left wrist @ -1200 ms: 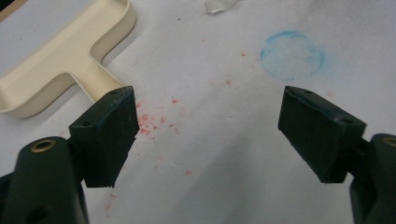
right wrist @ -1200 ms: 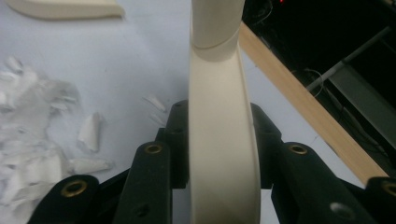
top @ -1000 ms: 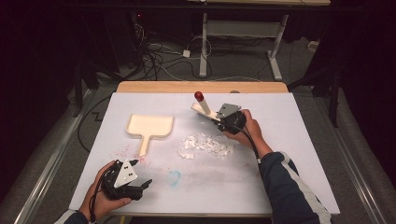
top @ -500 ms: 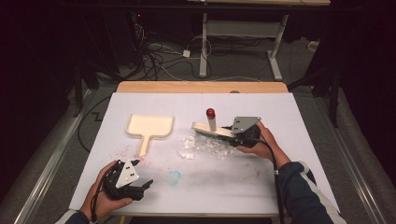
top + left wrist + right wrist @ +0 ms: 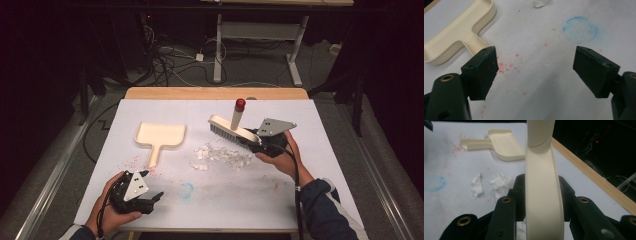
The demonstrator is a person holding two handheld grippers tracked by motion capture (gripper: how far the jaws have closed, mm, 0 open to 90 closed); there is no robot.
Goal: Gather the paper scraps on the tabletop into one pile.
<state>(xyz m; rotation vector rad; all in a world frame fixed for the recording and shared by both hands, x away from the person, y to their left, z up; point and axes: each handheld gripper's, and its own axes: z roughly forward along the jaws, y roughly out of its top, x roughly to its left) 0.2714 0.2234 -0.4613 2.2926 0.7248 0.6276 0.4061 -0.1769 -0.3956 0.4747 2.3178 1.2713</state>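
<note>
A cream brush with a red-capped handle hangs bristles-down just above and behind a pile of white paper scraps. My right gripper is shut on the brush's back, and the brush head reaches left from it. A cream dustpan lies flat left of the scraps, handle toward me; the right gripper view has it beyond the scraps. My left gripper rests at the front left, open and holding nothing, with the dustpan handle just ahead of its left jaw.
A white sheet covers the table, with a wooden strip along the far edge. A faint blue ring and red specks mark the sheet near the left gripper. Cables and a desk frame lie on the dark floor beyond.
My right gripper has carried the brush rightward, nearer and a little up, from the far middle to a spot over the scraps. The left gripper has stayed put.
</note>
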